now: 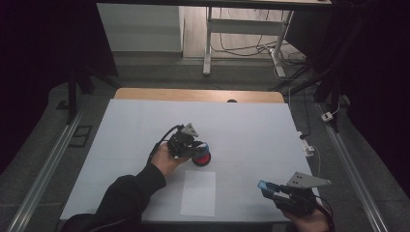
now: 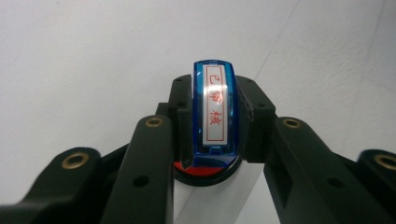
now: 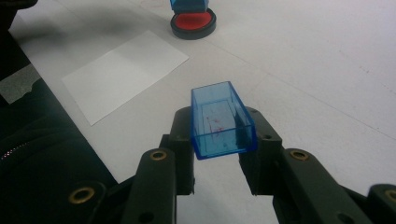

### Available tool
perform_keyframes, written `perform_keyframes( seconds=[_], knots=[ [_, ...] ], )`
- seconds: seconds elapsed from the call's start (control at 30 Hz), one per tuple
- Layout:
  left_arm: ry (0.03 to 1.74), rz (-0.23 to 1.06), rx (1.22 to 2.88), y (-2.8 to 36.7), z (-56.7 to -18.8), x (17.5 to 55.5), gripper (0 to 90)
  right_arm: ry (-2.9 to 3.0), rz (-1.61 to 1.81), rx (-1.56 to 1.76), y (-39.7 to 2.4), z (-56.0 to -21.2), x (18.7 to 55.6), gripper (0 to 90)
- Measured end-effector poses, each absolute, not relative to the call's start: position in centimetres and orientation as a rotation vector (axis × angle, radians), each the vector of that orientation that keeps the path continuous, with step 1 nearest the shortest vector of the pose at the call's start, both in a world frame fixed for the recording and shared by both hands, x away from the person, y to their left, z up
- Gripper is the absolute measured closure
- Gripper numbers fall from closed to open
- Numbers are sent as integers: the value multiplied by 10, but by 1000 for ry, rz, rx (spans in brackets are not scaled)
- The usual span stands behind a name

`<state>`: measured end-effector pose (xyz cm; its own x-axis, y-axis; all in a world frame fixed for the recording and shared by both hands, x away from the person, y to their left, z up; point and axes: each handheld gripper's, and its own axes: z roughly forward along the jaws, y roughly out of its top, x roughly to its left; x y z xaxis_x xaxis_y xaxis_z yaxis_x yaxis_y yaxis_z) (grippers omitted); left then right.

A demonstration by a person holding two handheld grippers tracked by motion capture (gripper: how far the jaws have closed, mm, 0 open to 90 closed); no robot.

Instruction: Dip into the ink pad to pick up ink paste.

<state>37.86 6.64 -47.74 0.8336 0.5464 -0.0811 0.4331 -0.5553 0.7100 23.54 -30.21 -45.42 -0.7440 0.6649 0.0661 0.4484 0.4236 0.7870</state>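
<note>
My left gripper [image 1: 195, 148] is shut on a blue stamp [image 2: 215, 112] that carries a white label with red characters. The stamp stands upright with its foot on a round red ink pad [image 2: 205, 170] in a black case. In the high view the ink pad [image 1: 202, 159] lies near the table's middle. At the near right corner my right gripper [image 1: 267, 188] is shut on the stamp's clear blue cap [image 3: 222, 120], held above the table with its open side up. From that gripper's view, the ink pad [image 3: 193, 22] and the stamp [image 3: 187, 4] lie far ahead.
A white sheet of paper [image 1: 198, 193] lies flat just in front of the ink pad, between the two hands. The white table top [image 1: 145, 130] ends in a wooden strip [image 1: 198, 94] at the far side. A dark sleeve [image 3: 37, 140] lies left of the right gripper.
</note>
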Motion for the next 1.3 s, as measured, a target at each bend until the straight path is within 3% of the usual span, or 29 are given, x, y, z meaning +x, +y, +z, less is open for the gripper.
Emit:
perform_keyframes(
  seconds=[0.73,1.3],
  knots=[
    [718,148,2258,64,-488,381,704,2430,1225,970,-302,-455,236,688],
    [715,191,2288,58,-490,378,707,2433,1224,965,-301,-455,236,688]
  ],
)
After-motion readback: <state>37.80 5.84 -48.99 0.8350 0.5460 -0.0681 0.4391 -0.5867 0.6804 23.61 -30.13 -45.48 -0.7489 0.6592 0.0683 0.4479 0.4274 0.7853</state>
